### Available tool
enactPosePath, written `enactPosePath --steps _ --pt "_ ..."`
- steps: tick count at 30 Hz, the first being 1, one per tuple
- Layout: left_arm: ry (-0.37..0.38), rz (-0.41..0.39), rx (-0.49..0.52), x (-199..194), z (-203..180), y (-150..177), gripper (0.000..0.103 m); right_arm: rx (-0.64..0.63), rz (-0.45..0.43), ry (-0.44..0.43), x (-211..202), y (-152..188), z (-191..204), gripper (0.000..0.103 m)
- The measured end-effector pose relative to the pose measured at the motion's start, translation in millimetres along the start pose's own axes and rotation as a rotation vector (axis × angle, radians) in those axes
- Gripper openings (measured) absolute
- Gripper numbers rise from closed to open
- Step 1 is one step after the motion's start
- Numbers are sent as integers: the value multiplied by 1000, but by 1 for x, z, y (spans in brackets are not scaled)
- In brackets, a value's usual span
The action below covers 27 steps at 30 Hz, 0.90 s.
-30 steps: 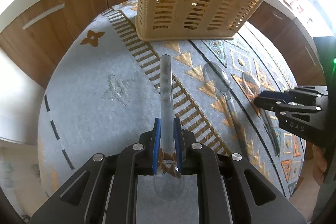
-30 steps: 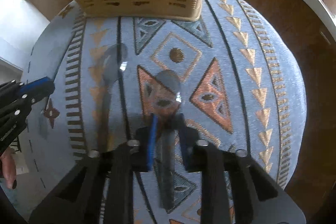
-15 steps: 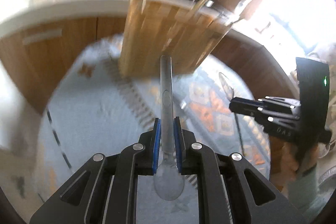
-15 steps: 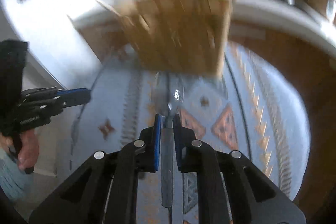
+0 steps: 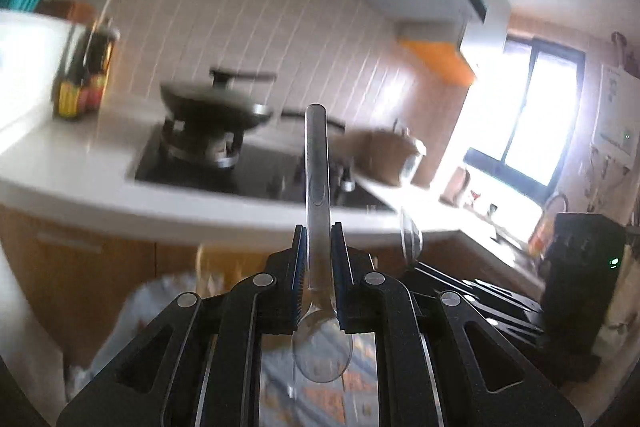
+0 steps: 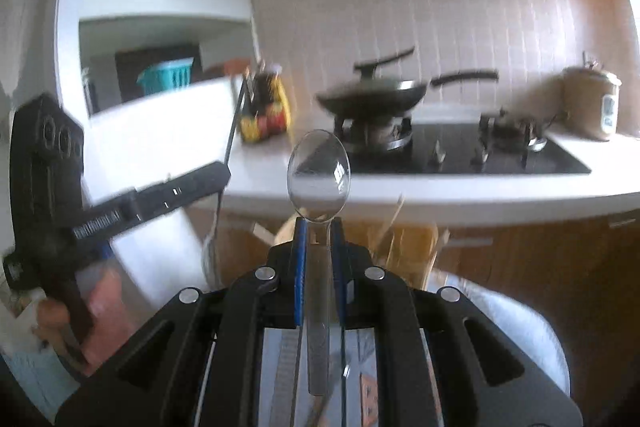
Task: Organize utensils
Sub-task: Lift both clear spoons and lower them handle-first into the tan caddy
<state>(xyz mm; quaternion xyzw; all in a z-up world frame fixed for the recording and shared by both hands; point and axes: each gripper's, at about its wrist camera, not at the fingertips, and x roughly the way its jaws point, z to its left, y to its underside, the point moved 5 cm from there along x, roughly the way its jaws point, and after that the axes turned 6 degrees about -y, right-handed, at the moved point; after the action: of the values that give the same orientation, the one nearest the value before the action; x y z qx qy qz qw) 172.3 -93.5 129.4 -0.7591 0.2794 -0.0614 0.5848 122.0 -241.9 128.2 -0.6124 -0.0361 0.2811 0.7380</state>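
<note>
**A:** Start at the left. What can't you make out in your left wrist view?

**B:** The condiment bottles (image 5: 82, 83) on the white counter (image 5: 72, 163) are smeared by blur, so no labels. Low down, the tan basket (image 5: 208, 267) is mostly hidden behind your left gripper (image 5: 318, 259), and the patterned cloth (image 5: 132, 311) shows only in slivers.

**A:** And that gripper?

**B:** Clenched on a clear plastic spoon (image 5: 317, 187), pinched at the neck. The handle points ahead toward the stove; the bowl lies back toward the camera. To the right, your right gripper (image 5: 416, 267) is partly covered, but its own clear spoon's bowl (image 5: 411, 239) sticks up, edge-on.

**A:** What does the right wrist view add?

**B:** On its left edge you see your left hand (image 6: 100, 311) wrapped around the left gripper's handle, cut off by the frame. The spoon it carries shows only as a thin streak. In the middle, your right gripper (image 6: 319, 251) is clamped on the second spoon (image 6: 319, 175), bowl forward, handle running back. The basket (image 6: 400, 247) is blurred behind the fingers. Further right, the covered pan (image 6: 372, 95) on the black hob (image 6: 460, 155) and the rice cooker (image 6: 592, 107) are clearer here.
</note>
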Motion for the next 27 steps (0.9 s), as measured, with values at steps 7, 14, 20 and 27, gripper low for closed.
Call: enactPosePath --steps 7,14,20,27 --pt "-69 -153 41 32 -19 -9 10 -6 -161 132 3 -44 -29 10" --pt "-87 -140 12 78 -2 -4 10 -22 -205 228 37 -57 -64 10" --pt "-131 -124 -17 115 16 10 11 10 -204 219 72 -42 -85 10" --pt "-203 -174 15 122 20 21 11 -34 -194 248 94 -16 -91 10"
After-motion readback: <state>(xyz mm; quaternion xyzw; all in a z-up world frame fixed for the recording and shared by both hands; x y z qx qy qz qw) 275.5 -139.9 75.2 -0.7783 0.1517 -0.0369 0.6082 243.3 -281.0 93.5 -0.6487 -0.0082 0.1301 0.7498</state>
